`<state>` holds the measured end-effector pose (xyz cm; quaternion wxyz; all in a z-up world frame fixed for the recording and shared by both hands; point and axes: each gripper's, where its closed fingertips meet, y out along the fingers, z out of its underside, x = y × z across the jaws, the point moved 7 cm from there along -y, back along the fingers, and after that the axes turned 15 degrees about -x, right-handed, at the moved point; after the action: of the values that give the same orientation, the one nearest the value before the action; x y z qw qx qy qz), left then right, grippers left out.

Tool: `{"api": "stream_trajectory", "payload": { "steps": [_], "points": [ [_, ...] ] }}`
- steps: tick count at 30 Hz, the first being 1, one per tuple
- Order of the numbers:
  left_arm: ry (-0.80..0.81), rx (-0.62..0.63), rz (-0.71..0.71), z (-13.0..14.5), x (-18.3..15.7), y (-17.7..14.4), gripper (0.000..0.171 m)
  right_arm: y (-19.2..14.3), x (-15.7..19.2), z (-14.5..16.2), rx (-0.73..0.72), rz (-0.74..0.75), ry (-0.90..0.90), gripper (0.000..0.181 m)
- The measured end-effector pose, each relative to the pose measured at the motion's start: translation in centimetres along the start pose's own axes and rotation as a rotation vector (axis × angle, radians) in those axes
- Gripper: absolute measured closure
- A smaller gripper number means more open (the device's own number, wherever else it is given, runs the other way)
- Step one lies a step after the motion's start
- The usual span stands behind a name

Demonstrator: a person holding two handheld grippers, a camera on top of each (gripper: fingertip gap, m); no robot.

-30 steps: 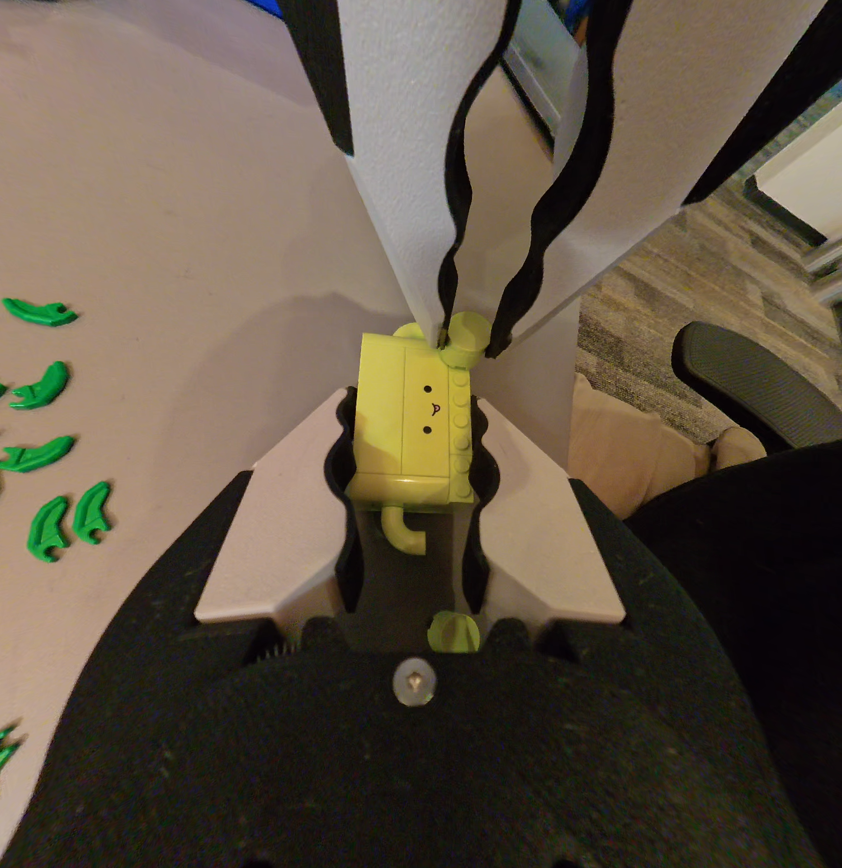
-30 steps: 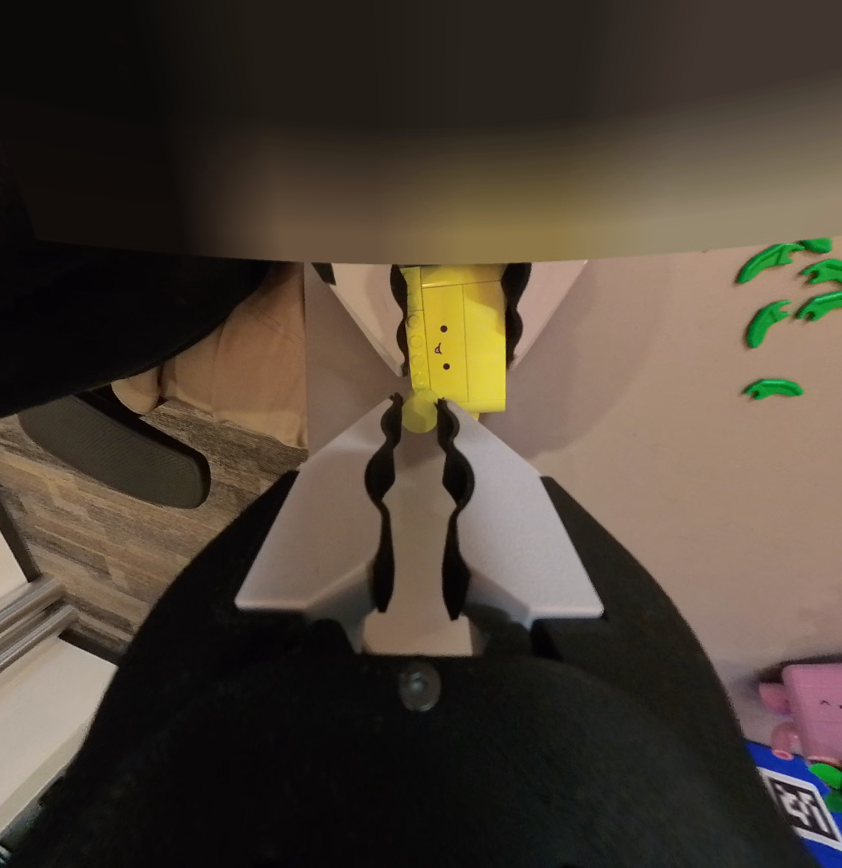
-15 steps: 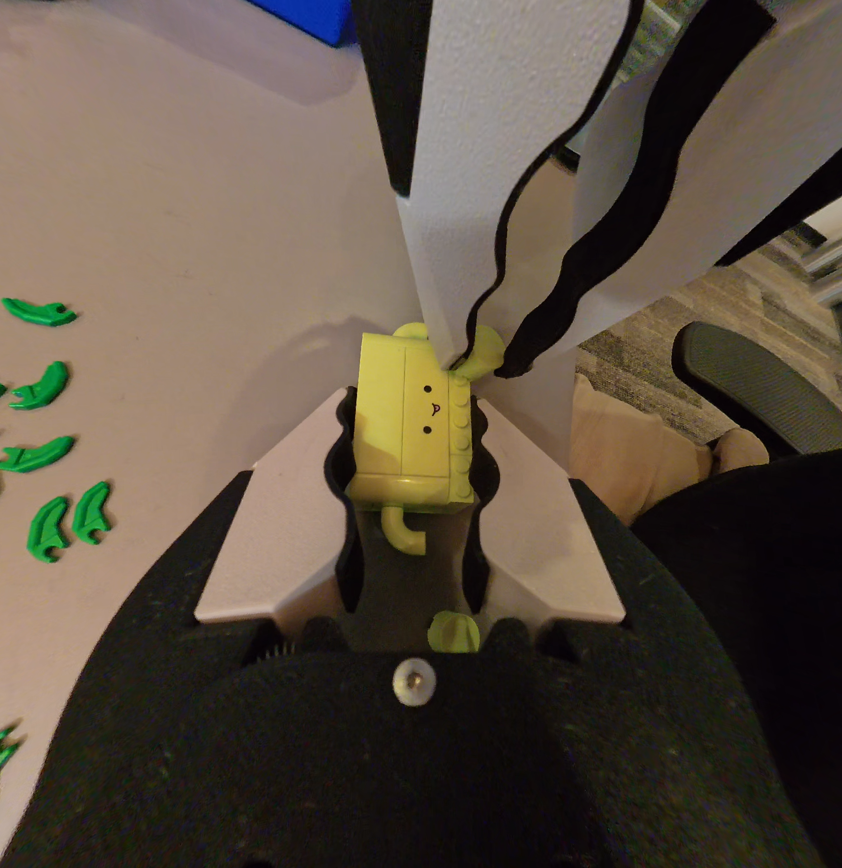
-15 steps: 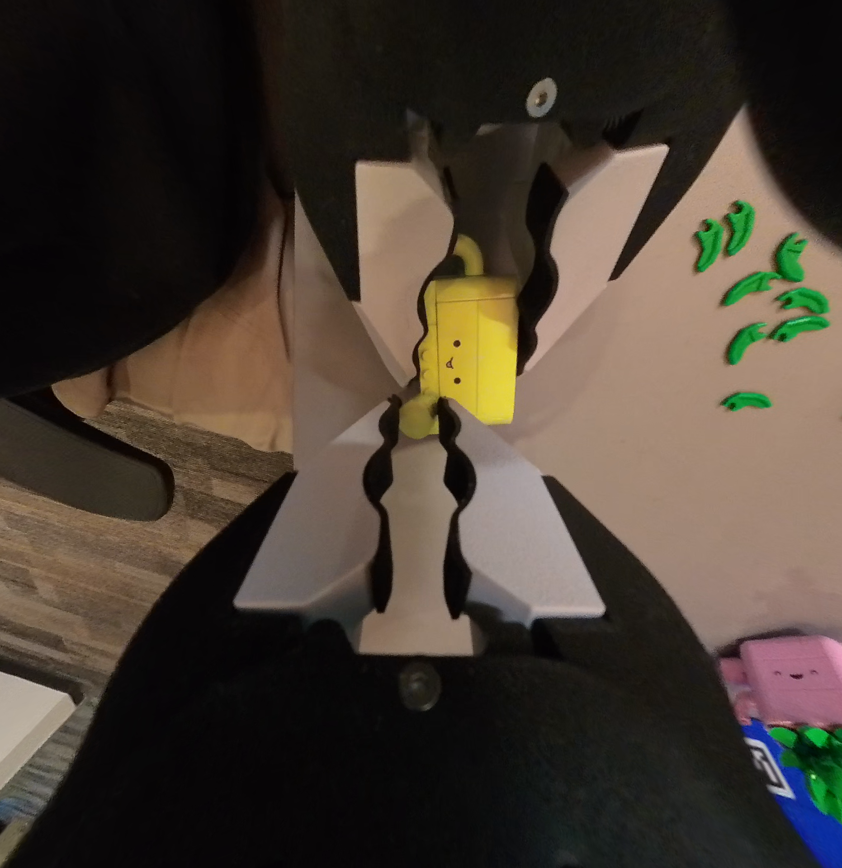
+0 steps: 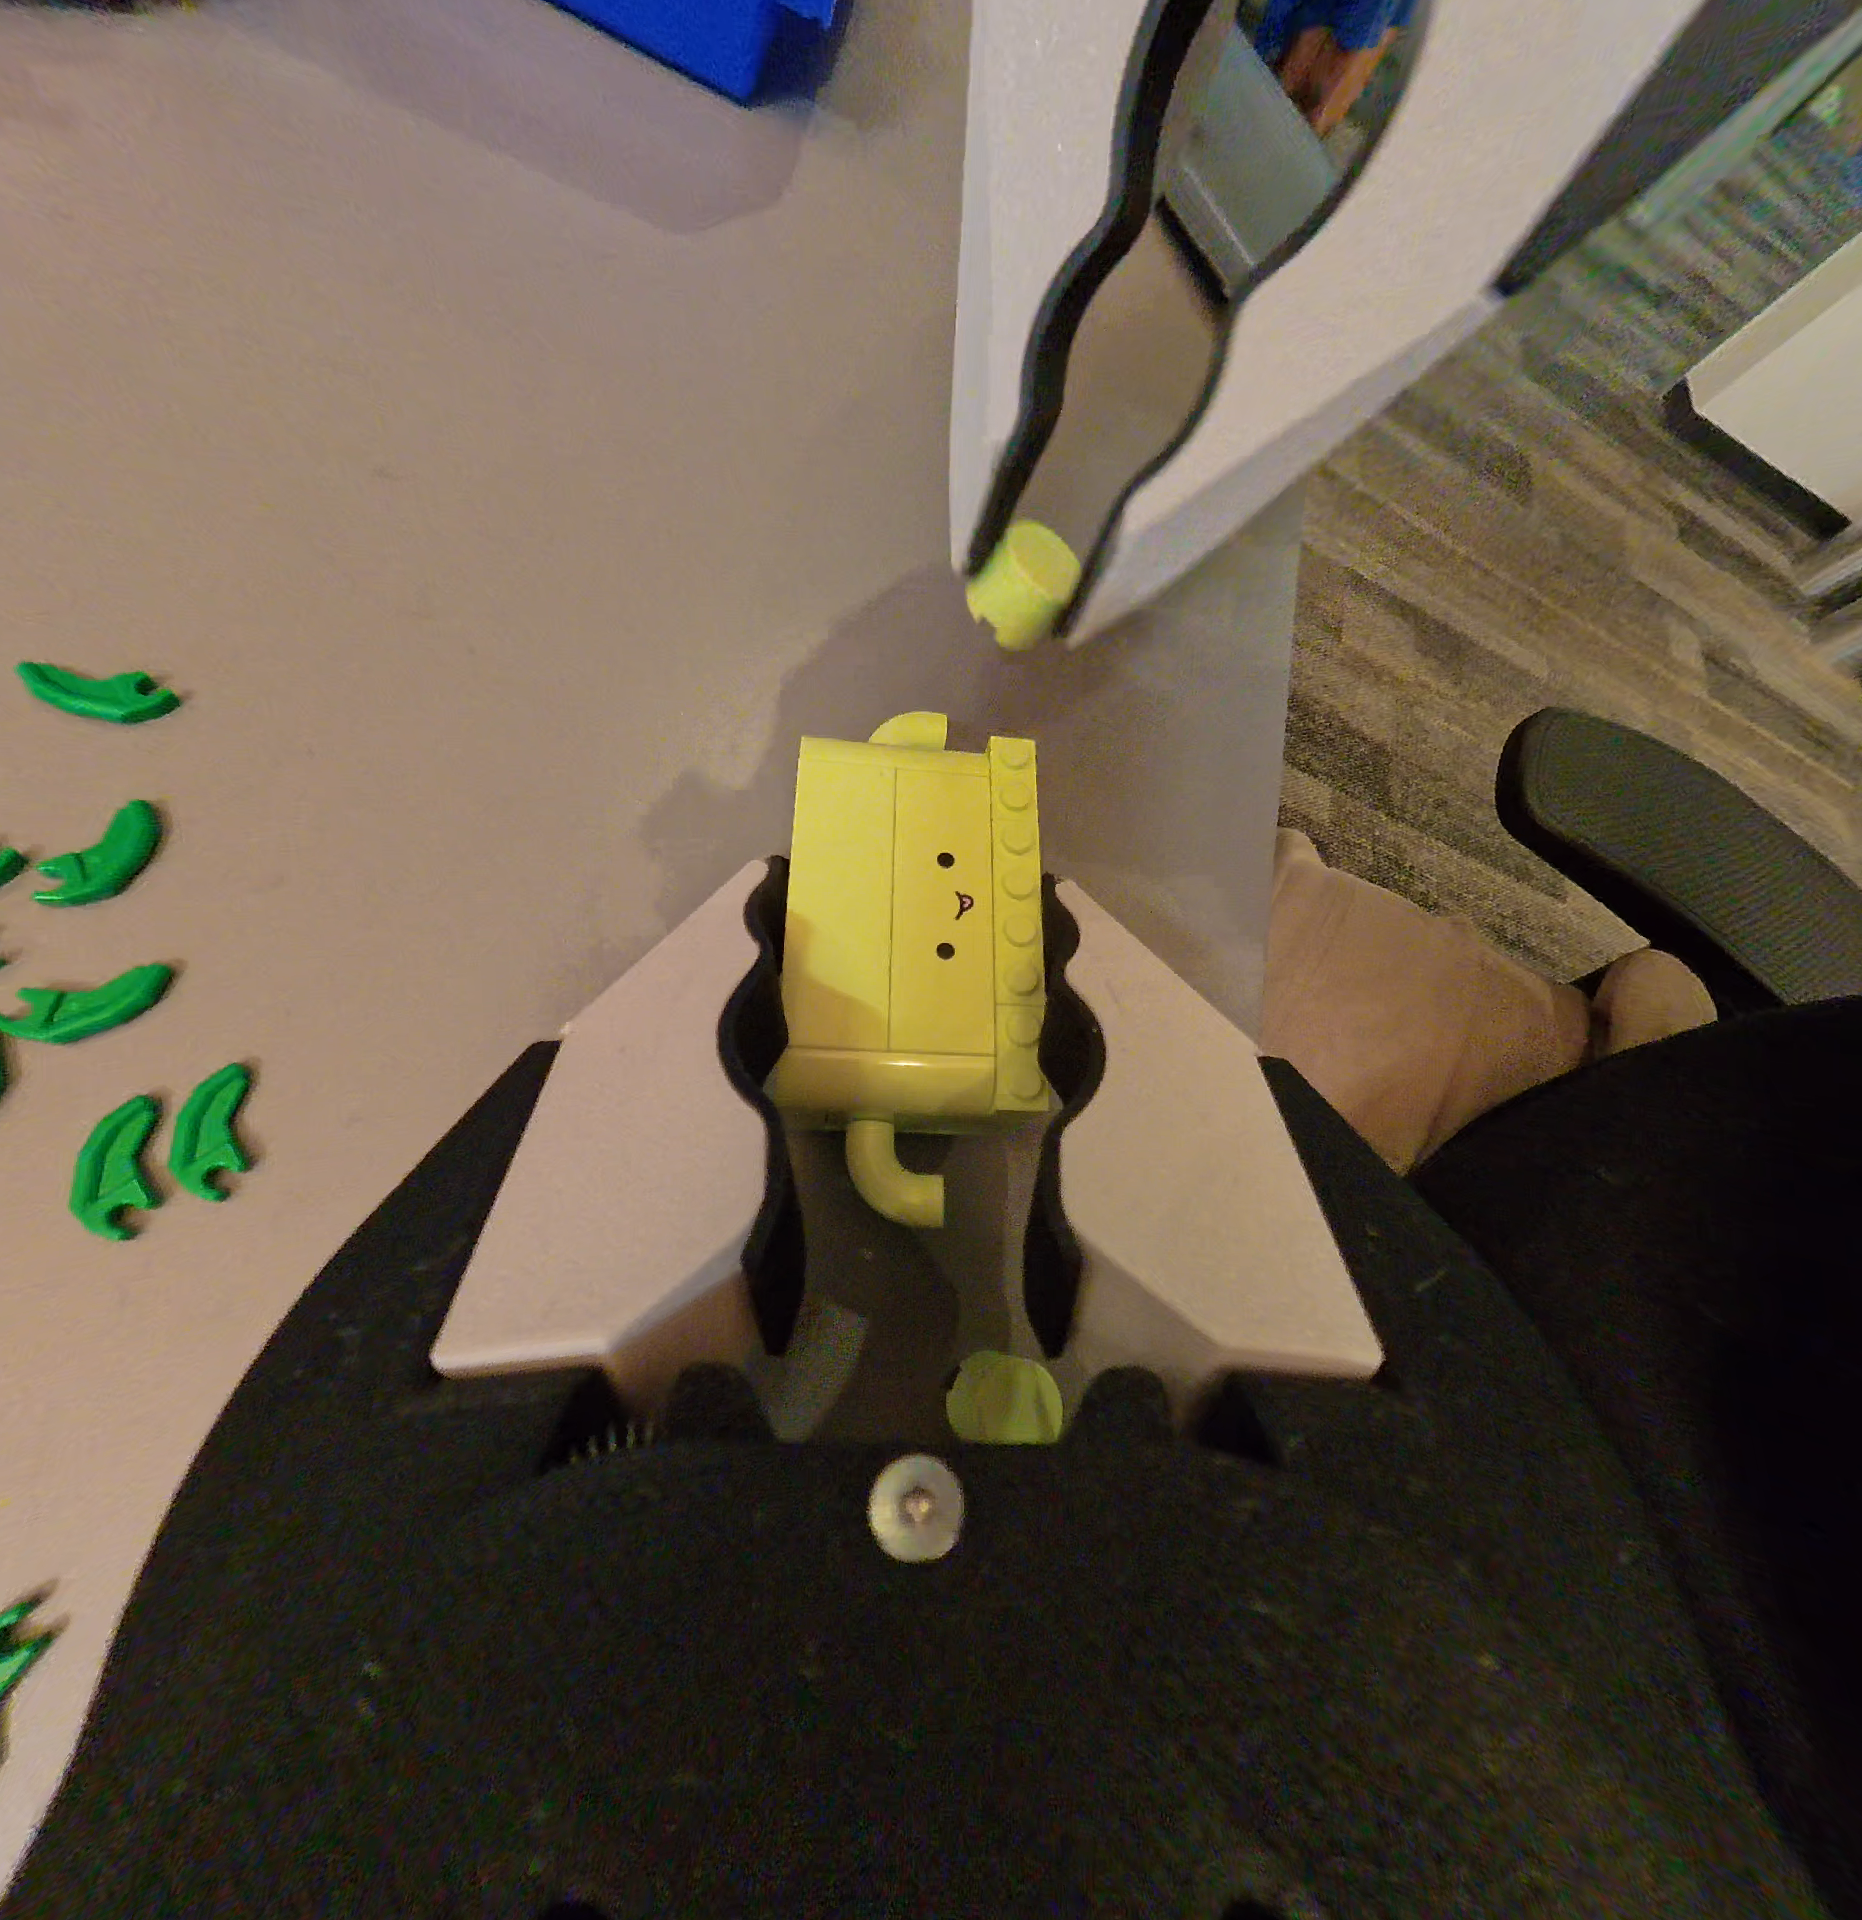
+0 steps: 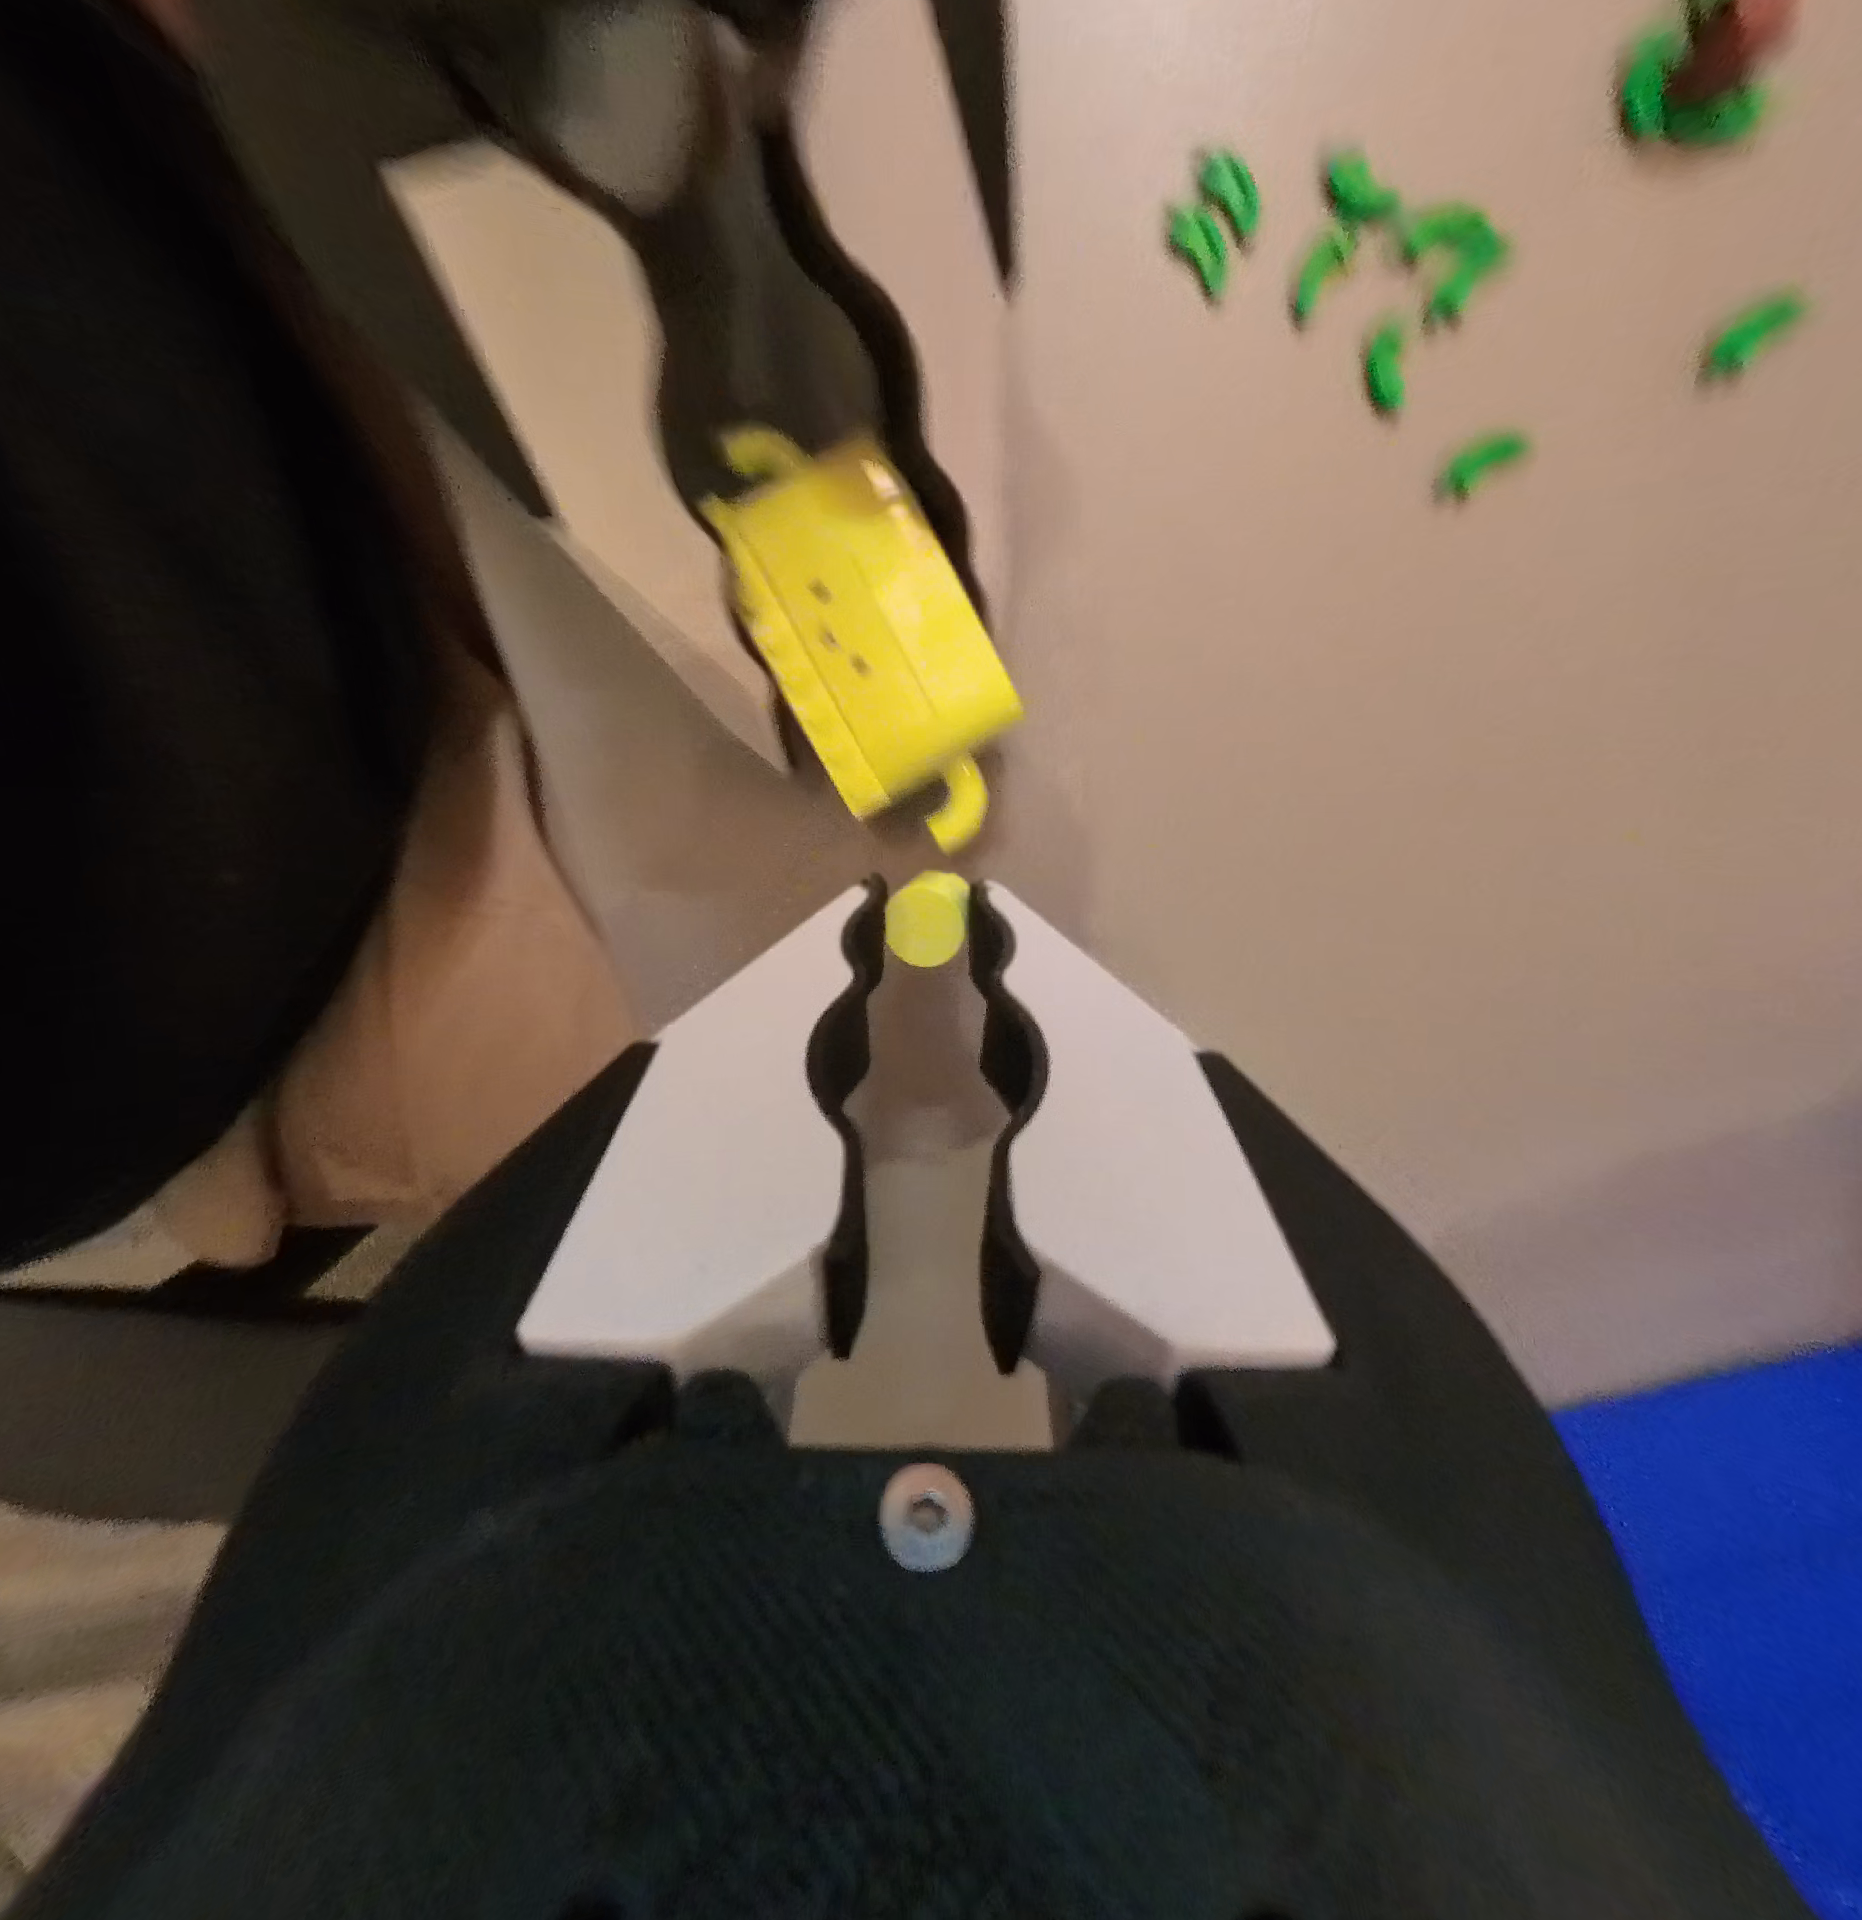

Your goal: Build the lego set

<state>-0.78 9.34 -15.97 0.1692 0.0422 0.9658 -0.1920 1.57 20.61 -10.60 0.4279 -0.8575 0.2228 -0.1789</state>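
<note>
My left gripper [image 5: 911, 894] is shut on a yellow lego figure [image 5: 911, 925] with a small face, studs along its right side and a hooked arm at each end. The figure also shows in the right wrist view [image 6: 870, 634], blurred, between the left gripper's jaws. My right gripper [image 6: 927, 902] is shut on a small round yellow lego piece [image 6: 925, 921] at its fingertips. In the left wrist view the right gripper [image 5: 1026, 592] holds that piece [image 5: 1022, 584] a short way beyond the figure's far end, apart from it.
Several green leaf-shaped pieces [image 5: 106, 862] lie on the beige table [image 5: 439, 468] at the left, also in the right wrist view [image 6: 1426, 270]. A blue box [image 5: 698, 42] stands at the back. The table edge, a floor and a black chair [image 5: 1685, 862] are at the right.
The right gripper has pulled back from the yellow figure with the round piece still in it. A gap has opened between piece and figure. The left gripper holds the figure still.
</note>
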Motion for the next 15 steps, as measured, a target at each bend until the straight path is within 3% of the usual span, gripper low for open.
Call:
{"api": "stream_trajectory", "payload": {
  "steps": [4,8,11,15],
  "points": [
    [-0.01,0.003,0.005,0.0,0.0,0.0,0.126,0.7,-0.6,4.9,0.004,0.13,0.193,0.167],
    [-0.031,-0.004,0.016,-0.1,0.1,0.0,0.115,0.9,-0.8,5.7,-0.139,0.161,0.339,0.167],
    [-0.067,-0.133,0.062,-1.2,-0.2,-0.8,0.09,0.7,-1.0,6.1,-0.172,0.212,0.329,0.157],
    [-0.173,-0.305,0.043,-2.5,-0.4,-4.3,0.085,-1.6,0.0,5.6,-0.346,0.279,0.333,0.14]
  ]
}}
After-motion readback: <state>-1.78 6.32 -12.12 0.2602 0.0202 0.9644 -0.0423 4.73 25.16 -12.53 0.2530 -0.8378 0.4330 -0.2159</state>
